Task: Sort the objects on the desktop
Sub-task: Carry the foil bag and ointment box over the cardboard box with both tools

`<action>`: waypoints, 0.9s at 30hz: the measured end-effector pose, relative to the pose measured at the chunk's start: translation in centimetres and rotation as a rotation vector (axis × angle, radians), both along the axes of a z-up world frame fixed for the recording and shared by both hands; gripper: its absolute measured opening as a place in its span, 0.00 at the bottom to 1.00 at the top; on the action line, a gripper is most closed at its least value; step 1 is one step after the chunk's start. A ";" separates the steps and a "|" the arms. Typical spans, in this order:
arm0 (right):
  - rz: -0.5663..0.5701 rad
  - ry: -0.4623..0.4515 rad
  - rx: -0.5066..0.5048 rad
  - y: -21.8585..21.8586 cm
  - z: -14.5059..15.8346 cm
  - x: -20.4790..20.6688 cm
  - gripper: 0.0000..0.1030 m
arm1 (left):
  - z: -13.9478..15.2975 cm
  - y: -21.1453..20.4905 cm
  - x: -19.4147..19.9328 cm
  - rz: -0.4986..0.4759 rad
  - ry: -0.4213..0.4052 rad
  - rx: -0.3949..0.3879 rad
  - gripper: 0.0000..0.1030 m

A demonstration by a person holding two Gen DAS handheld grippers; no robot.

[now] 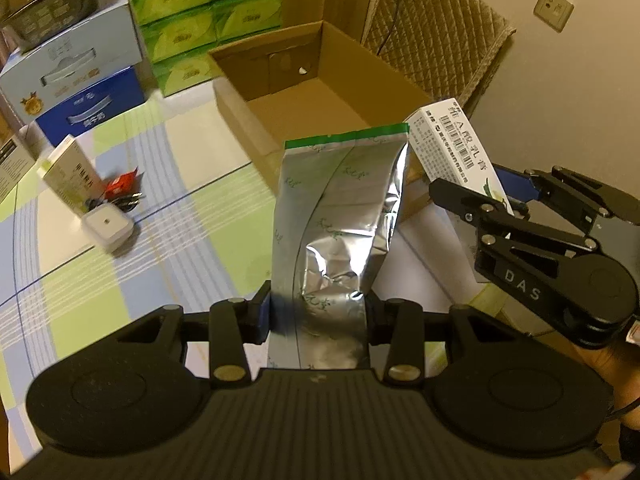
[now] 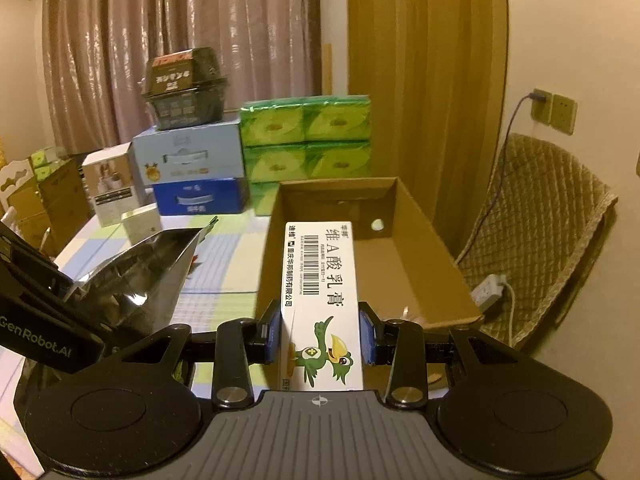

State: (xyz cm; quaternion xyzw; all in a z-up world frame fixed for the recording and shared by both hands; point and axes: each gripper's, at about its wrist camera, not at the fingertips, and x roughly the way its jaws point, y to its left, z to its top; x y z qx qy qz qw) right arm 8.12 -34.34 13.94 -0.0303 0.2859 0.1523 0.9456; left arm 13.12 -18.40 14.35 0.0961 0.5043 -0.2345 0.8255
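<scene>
Left gripper (image 1: 319, 316): both pads pressed against the sides of a silver foil pouch (image 1: 340, 216), which stands up from the jaws with its green-edged top seal uppermost. The pouch is crumpled at mid-height and is clear of the table.

Right gripper (image 2: 320, 334): blue pads closed on the lower part of a white medicine carton (image 2: 320, 280). The carton bears a barcode, printed characters and a green cartoon bird. It points forward from the jaws, its far end over the near wall of the cardboard box (image 2: 432, 264). In the left wrist view the same carton appears at the right, beside the pouch, held off the table.

Cardboard box: open at the top, sitting on the checked tablecloth (image 1: 132, 236) directly beyond both held items. Round hole in its far wall. Part of its floor is hidden behind the held items.

Left part of the table, well apart from the box: a small white square device (image 1: 107, 227), a pale upright carton (image 1: 70, 178) just behind it, and a red wrapper (image 1: 122, 184) with some dark small items too blurred to identify.

Far edge of the table: stacked green tissue packs (image 2: 306, 148), touching the box's far-left corner as seen. Left of these, a light blue box (image 2: 188, 152) on a dark blue box (image 2: 198, 196), with a black container (image 2: 184, 90) on top.

Behind: curtains (image 2: 180, 28), and a quilted chair (image 2: 536, 216) to the right of the box.
</scene>
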 end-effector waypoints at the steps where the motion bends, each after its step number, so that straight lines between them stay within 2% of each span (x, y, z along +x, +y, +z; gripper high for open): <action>1: -0.004 -0.002 -0.001 -0.3 0.1 0.2 0.34 | 0.0 -0.4 0.2 0.000 -0.003 0.000 0.36; 17: -0.082 0.026 -0.012 -4.4 0.5 3.6 0.35 | -0.1 -5.5 3.3 -0.026 0.033 -0.052 0.36; 27: -0.111 0.010 -0.002 -5.7 1.6 6.9 0.34 | 1.6 -7.2 6.9 -0.005 0.028 -0.098 0.36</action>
